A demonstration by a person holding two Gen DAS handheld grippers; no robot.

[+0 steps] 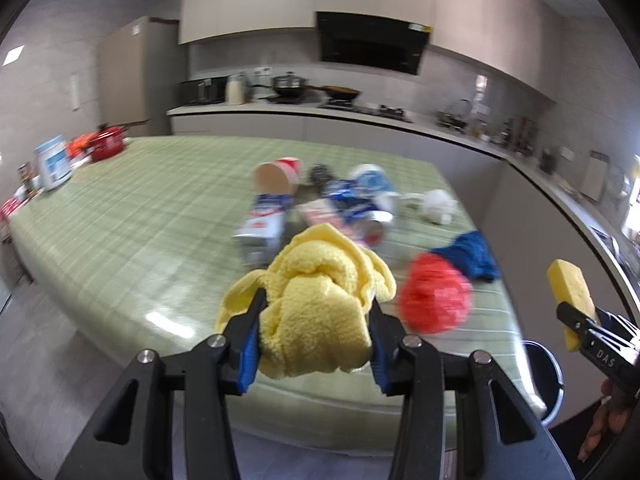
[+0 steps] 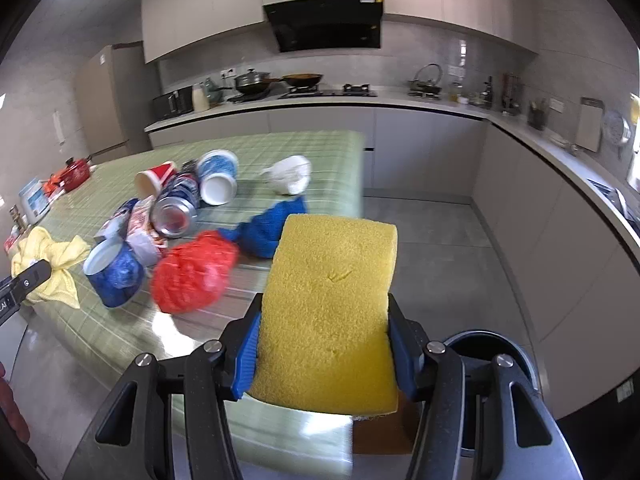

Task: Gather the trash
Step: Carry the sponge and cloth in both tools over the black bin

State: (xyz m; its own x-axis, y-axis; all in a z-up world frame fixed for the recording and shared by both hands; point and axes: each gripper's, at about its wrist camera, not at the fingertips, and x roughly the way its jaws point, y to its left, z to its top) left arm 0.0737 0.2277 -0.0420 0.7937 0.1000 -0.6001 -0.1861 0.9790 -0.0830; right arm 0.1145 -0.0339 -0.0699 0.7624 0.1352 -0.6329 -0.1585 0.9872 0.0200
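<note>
My left tongs clamp a crumpled yellow cloth, clear of the surface. My right tongs clamp a yellow sponge upright. On the surface lie tipped cups, a can, a red bag, a blue cloth and white paper.

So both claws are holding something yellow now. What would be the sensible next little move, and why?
Probably carry the yellow sponge in the right gripper over the dark bin just below it, since it is clamped and lifted off the table. The left gripper holds a yellow cloth.
</note>
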